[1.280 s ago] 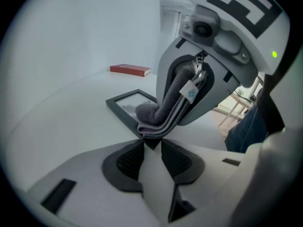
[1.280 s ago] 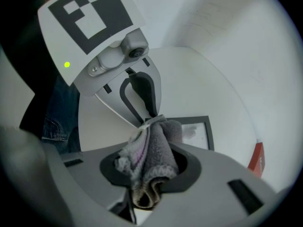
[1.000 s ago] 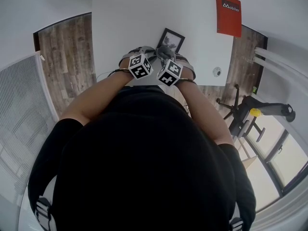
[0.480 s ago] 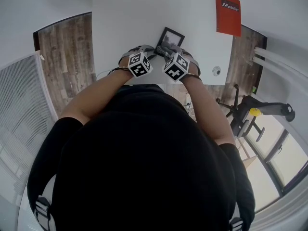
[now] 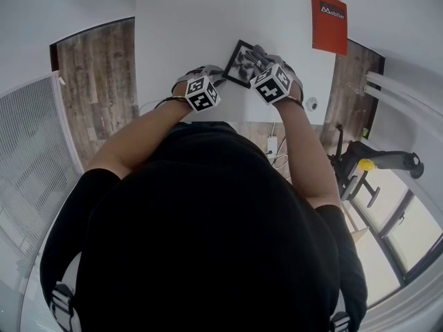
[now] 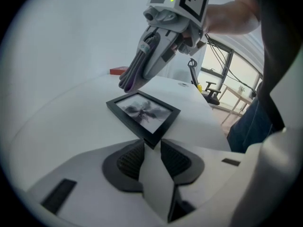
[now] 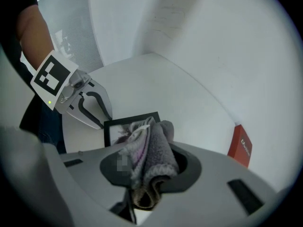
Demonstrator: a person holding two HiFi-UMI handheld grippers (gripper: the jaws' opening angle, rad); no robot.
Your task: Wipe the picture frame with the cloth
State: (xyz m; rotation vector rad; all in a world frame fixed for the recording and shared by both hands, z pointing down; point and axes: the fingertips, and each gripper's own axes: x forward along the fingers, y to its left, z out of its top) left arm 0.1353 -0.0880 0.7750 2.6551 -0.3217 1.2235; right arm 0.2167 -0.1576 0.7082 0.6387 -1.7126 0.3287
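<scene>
While my left tongs (image 6: 149, 146) are keeping to their spot at the near side of the table (image 5: 180, 33), my right tongs (image 7: 147, 164) are swinging away from them. A second ago the two pairs were sitting side by side in the head view. Now the right pair is reaching up and to the right, over the far part of the picture frame (image 6: 143, 113).

The frame itself is lying at a new slant, its corners turned compared with a moment back. I am taking this to mean a wiping stroke is running across the glass and is dragging the frame round a little, so it is needing a firmer brace.

My right tongs are clenching the cloth (image 7: 156, 148), a grey, fuzzy wad bunched thick between the jaws and poking out past the tips. From the left gripper view its end is hanging at the frame's far corner, and I am not managing to tell whether it is touching. My left tongs are standing released, jaws apart, with the frame's near corner sitting right at their tips. I am seeing no squeeze on it.

The frame is looking small and flat, with a thin black border round a pale picture of a dark, smudgy shape. It is lying on the white table, well short of the red booklet (image 5: 328, 21).
</scene>
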